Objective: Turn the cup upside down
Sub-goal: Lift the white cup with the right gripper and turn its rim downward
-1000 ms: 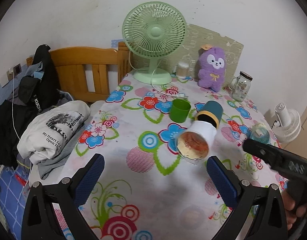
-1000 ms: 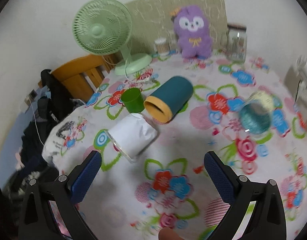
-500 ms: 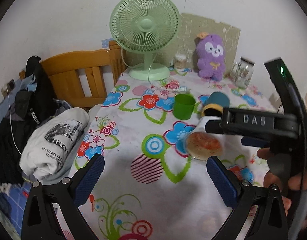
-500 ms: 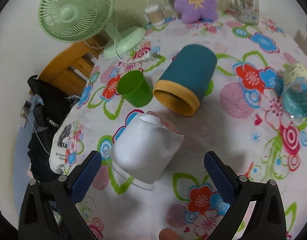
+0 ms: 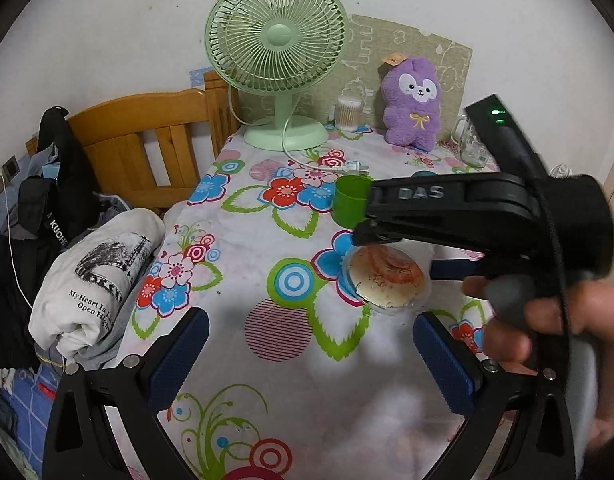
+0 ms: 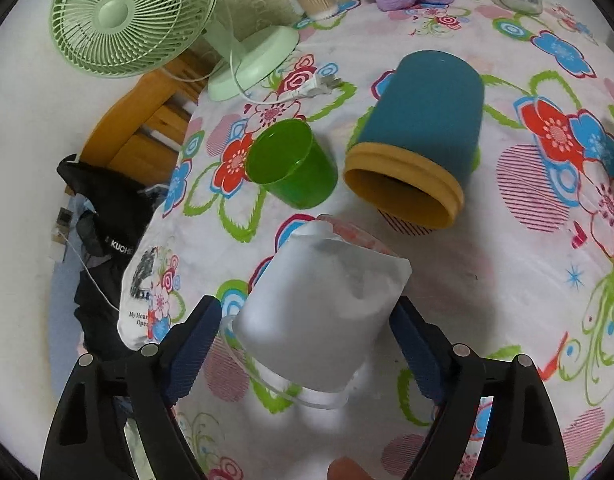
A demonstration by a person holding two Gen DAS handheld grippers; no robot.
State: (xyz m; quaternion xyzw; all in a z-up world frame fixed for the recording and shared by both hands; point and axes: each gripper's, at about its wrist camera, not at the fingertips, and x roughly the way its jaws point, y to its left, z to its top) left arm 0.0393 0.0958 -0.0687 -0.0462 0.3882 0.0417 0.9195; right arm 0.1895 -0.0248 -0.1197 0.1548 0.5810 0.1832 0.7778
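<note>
Right now the step in hand looks like the grasp: the right gripper [image 6: 307, 332] straddles the white cup [image 6: 323, 312], which lies on its side on the flowered tablecloth [image 6: 507, 280], just in front of the green cup [image 6: 295, 168] and the teal cup [image 6: 419, 136], its mouth turned toward the left wrist camera. One blue pad sits on each side of the white cup's wall, very close, but whether they already press on it cannot be told. The left gripper [image 5: 311, 350] hangs spread wide and empty above the cloth, on the near side of the white cup [image 5: 387, 280]. Next, I judge, the right jaws need to close firmly on the soft-looking wall without crushing it, then lift and turn the cup so its rim comes down flat, clear of the green cup.
</note>
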